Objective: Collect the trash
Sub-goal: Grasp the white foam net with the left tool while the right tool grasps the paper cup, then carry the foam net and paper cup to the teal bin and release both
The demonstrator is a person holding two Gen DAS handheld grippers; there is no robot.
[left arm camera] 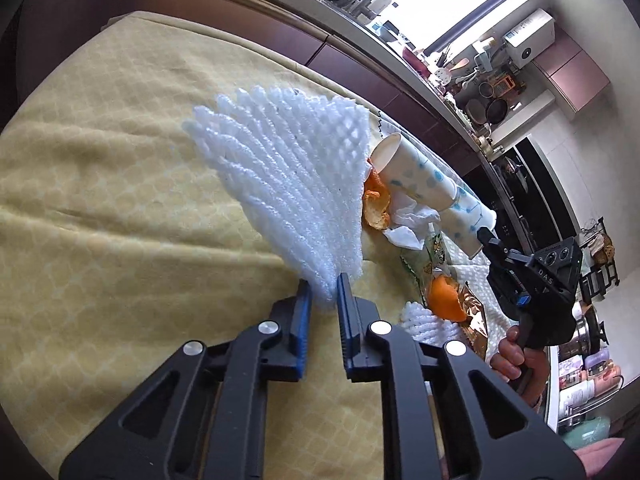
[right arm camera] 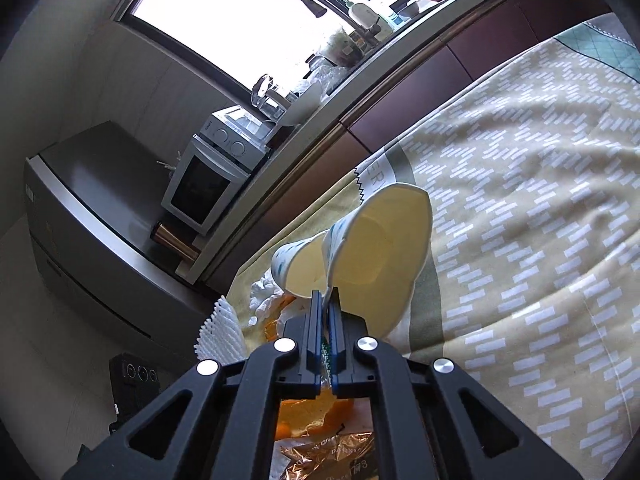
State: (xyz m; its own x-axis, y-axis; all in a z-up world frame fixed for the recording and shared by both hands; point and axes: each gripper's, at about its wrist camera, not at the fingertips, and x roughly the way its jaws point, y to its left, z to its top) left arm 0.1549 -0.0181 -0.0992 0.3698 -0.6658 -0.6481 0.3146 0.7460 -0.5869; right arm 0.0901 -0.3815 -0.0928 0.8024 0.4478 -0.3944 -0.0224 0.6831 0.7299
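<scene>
My left gripper (left arm camera: 323, 291) is shut on the corner of a white foam fruit net (left arm camera: 288, 176) that fans out over the yellow tablecloth (left arm camera: 100, 200). My right gripper (right arm camera: 325, 300) is shut on the rim of a paper cup (right arm camera: 380, 248) with blue dots. A second cup (right arm camera: 298, 270) is nested with it on its far side. In the left wrist view the right gripper (left arm camera: 486, 236) holds the two cups (left arm camera: 424, 184) above orange peel (left arm camera: 376, 200) and crumpled tissue (left arm camera: 412, 220).
More orange peel (left arm camera: 446, 294), a gold foil wrapper (left arm camera: 476, 320) and a second foam net (left arm camera: 428, 322) lie by the right hand. A dark cabinet front (left arm camera: 280, 28) runs behind the table. A microwave (right arm camera: 208, 184) and a grey appliance (right arm camera: 92, 208) stand beyond.
</scene>
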